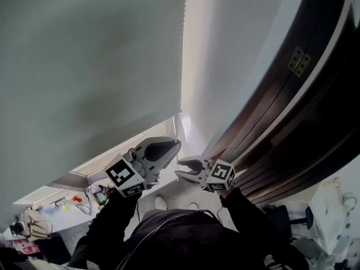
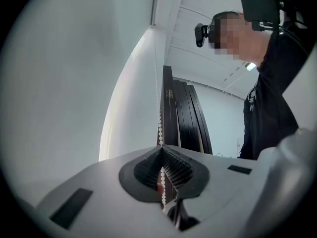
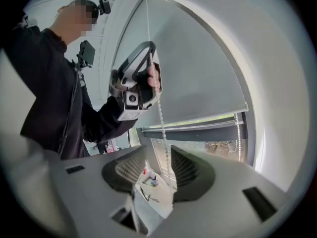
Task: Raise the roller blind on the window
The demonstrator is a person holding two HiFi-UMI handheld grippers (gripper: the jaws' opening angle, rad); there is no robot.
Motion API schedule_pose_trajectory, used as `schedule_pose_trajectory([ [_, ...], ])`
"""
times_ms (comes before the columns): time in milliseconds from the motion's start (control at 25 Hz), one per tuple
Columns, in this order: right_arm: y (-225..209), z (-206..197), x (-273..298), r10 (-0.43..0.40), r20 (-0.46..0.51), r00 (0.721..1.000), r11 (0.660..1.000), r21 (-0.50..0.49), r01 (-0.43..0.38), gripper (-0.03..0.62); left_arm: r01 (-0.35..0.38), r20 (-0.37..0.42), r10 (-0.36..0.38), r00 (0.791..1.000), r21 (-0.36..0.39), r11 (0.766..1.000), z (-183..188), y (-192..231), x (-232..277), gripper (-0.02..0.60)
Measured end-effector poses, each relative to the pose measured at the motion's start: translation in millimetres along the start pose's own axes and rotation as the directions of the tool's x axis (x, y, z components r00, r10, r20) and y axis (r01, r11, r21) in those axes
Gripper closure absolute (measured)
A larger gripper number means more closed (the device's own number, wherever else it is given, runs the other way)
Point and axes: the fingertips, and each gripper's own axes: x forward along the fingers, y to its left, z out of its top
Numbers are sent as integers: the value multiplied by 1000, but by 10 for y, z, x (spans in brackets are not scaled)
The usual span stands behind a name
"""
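One roller blind (image 1: 90, 66) covers most of the window; its top is cut off in the head view. Two grippers: the left hand-held gripper (image 2: 162, 150) is clamped on the single bead chain (image 2: 159, 118). The right hand-held gripper (image 3: 154, 152) has its jaws apart, with the chain hanging loose between them. The chain is barely discernible in the head view.

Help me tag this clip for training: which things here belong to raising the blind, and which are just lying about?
Job in hand: roller blind; bead chain; left tool, shut on the chain; right tool, open with the chain running through it.
Lying about: desk clutter; dark door frame; hinge.
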Motion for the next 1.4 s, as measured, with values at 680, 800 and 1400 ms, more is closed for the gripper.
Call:
schedule_pose_trajectory([
  [680,482,2308,-361,167,244,955,966,-232,-110,348,-20,-136,4,991,-122,992,-1615,-121,-146,574],
  [800,465,2421,-358,160,252,955,968,-230,-102,427,-1,-149,-23,989,-156,988,-1956,-207,-203,574],
  [1400,356,2500,-342,116,245,962,978,-197,-68,588,-61,-225,42,974,-79,995,-2264,-142,-440,520],
])
